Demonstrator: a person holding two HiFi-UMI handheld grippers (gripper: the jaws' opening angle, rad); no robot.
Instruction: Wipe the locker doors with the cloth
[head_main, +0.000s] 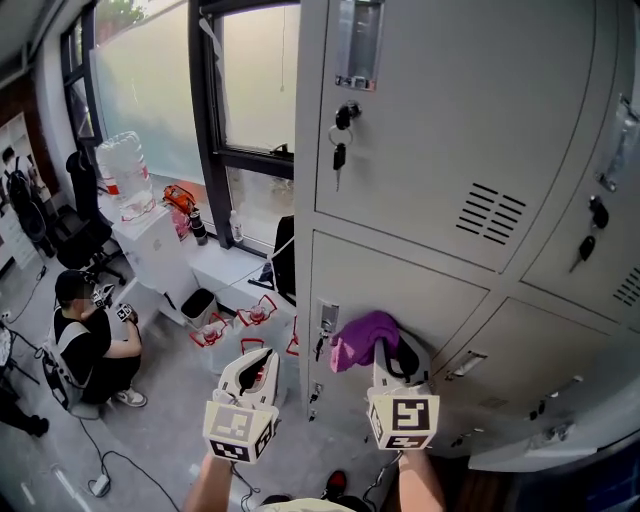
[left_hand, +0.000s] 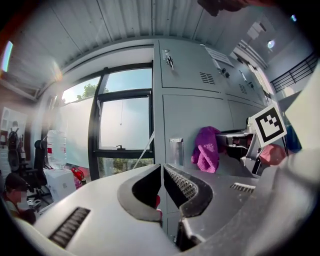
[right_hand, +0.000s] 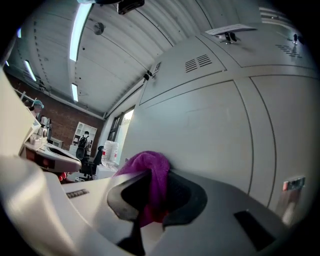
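Observation:
A purple cloth (head_main: 362, 338) is pressed against the grey lower locker door (head_main: 400, 290), and my right gripper (head_main: 392, 352) is shut on it. In the right gripper view the cloth (right_hand: 148, 172) bulges out between the jaws against the door (right_hand: 210, 125). My left gripper (head_main: 252, 372) hangs lower left of the lockers, shut with nothing in it. The left gripper view shows its jaws (left_hand: 162, 187) closed together, with the cloth (left_hand: 206, 149) and the right gripper (left_hand: 250, 145) beyond. Keys (head_main: 340, 155) hang from the upper door's lock.
A window (head_main: 245, 90) with a dark frame stands left of the lockers. A water bottle (head_main: 125, 170) sits on a white unit. A person (head_main: 85, 340) crouches on the floor at far left. Cables (head_main: 100, 470) lie on the floor. More locker doors (head_main: 590, 240) continue to the right.

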